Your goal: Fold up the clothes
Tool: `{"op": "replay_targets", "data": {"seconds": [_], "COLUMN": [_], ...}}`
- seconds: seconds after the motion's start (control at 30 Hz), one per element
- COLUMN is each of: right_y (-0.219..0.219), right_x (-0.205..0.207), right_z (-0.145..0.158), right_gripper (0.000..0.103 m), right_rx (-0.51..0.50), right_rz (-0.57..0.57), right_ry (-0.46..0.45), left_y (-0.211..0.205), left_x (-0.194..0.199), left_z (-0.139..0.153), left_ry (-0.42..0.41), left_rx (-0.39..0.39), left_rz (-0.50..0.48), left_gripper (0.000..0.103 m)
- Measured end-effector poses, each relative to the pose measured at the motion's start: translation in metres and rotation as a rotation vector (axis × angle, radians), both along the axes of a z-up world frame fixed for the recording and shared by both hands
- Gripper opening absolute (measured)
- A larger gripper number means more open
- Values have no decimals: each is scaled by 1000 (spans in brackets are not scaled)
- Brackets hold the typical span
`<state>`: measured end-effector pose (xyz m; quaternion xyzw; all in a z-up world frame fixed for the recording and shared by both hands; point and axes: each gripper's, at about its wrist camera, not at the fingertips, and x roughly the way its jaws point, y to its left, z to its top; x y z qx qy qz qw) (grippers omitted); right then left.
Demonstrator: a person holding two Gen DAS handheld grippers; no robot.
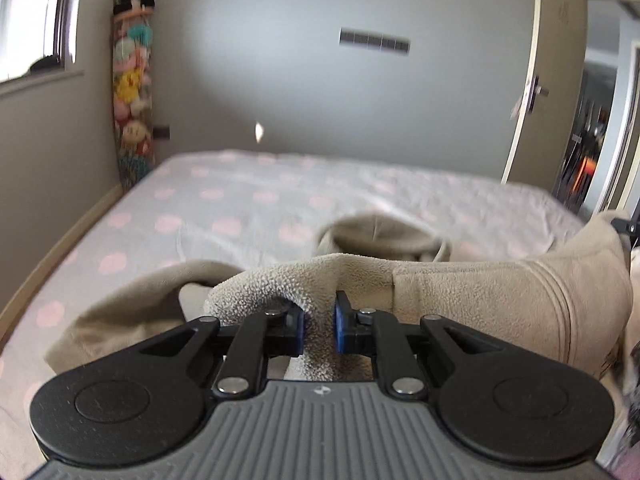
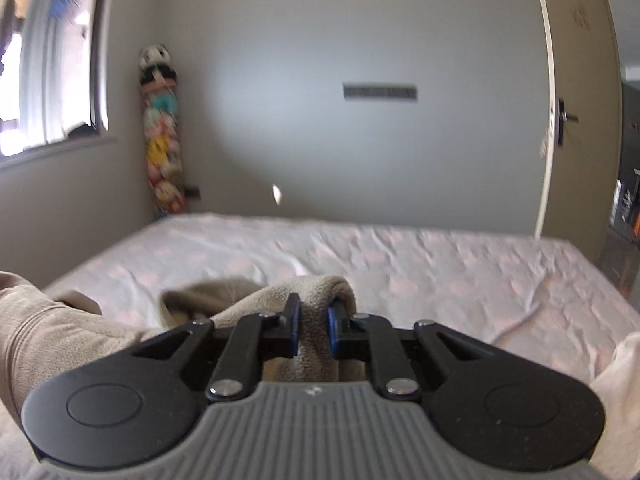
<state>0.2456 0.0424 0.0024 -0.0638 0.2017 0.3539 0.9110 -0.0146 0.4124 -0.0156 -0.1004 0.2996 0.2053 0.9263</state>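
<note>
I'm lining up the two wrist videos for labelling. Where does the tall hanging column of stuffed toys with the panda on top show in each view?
Left wrist view: the toy column hangs in the room corner at upper left, just right of the window, above the far-left corner of the bed.
Right wrist view: the toy column sits left of centre, in the same corner, right of the window.
Shared landmark: the dark wall vent, right of the toys in both.

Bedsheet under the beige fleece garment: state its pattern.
The bedsheet is pale grey-lilac with pink polka dots, clearest in the left wrist view.
</note>
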Motion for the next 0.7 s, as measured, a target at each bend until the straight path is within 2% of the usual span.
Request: {"op": "replay_targets", "data": {"seconds": [0.1,0.23,0.33,0.5,0.6,0.7], "right_y": [25,57,78,94,90,85], "right_x": [28,68,96,121,116,110], "right_z": [-35,-68,-90,-133,-135,-134], "right_gripper": [15,15,15,15,19,23], "right_rx": [-70,-127,-162,-210,-216,-221], "right_rz": [-43,-88,-105,-116,-112,-107], "right_ry": [37,58,89,131,120,106], "left_y": [15,37,52,65,69,68], "left_x": [25,63,90,115,113,97], "left_z": [-31,-48,-66,-110,-122,-113], "left_ry": [48,55,86,151,130,82], "left_rx": [7,-30,-24,-23,-56,-80], "left_rz": [30,62,69,81,102,88], "left_gripper": [12,12,12,16,18,25]}}
